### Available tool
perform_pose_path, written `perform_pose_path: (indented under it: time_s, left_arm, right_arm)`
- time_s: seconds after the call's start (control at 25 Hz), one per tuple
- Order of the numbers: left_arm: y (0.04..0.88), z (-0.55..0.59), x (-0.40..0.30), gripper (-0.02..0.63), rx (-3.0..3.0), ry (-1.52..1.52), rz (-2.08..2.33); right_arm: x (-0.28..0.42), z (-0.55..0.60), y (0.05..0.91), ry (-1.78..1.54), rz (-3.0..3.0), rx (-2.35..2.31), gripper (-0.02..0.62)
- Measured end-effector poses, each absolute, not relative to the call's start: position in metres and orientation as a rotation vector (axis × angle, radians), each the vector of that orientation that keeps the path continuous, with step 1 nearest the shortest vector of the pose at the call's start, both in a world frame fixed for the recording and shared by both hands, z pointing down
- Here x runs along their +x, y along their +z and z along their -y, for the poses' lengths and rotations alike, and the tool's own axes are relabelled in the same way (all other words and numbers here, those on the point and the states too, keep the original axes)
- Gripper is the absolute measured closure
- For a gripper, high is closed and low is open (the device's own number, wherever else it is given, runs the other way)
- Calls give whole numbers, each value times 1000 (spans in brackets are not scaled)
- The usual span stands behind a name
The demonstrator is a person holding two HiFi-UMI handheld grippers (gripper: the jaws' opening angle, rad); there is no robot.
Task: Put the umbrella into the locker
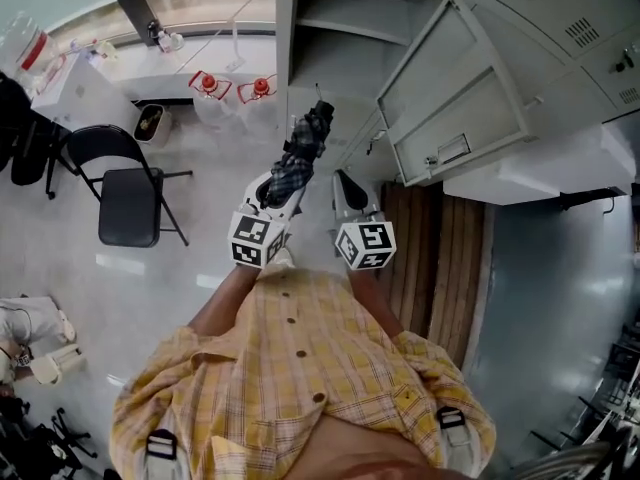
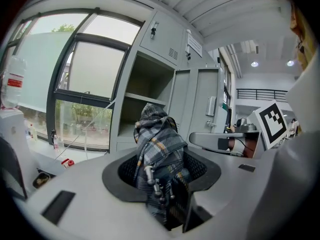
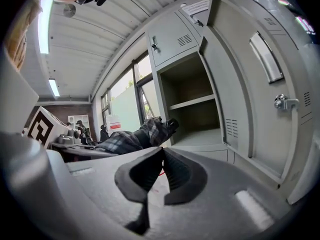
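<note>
Grey locker point(image 1: 335, 28) open, upper centre. Folded umbrella point(image 1: 300, 153) clamped in left gripper point(image 2: 162, 169); right gripper point(image 3: 162, 154) closed, empty. Step: approach. Next: push umbrella tip-first into locker.

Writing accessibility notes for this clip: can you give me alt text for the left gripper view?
The left hand-held gripper holds a folded plaid umbrella between its jaws, aimed at an open grey locker with a shelf inside. A large window lies to its left.
</note>
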State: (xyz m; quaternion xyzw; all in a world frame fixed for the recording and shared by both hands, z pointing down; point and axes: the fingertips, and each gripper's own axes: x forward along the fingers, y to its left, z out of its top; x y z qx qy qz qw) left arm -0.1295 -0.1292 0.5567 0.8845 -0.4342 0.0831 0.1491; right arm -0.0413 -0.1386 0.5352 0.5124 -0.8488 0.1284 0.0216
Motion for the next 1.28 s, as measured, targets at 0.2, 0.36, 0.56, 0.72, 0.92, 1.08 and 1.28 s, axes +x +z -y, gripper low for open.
perform_pose_path:
  time_s: [0.2,0.36,0.56,0.72,0.92,1.08,1.28]
  left_arm:
    - [557,153,-134,419,2550,254,1205]
    - [560,167,-136,419,2558,283,1184]
    - [567,182,-127,419,2544,264,1164]
    - [572,192,-115,419,2531,254,1146]
    - [567,208,-106,419,2520,276,1162]
    - [569,221,-100,417,2510,245,1202]
    - [569,246,-90,419,2481,222,1254]
  right_arm:
    - [-42,163,529,390,2605,1655,597]
    - [-46,177,529,392,2581,1671,597]
    - [-48,188,527,362,2563,1649,597]
    - [-36,198,529,354,2541,1649,597]
    - [-23,220,526,337,2566,1650,597]
    - [-18,238,521,299,2604,1625,597]
    - [-9,254,519,263,2634,1585,597]
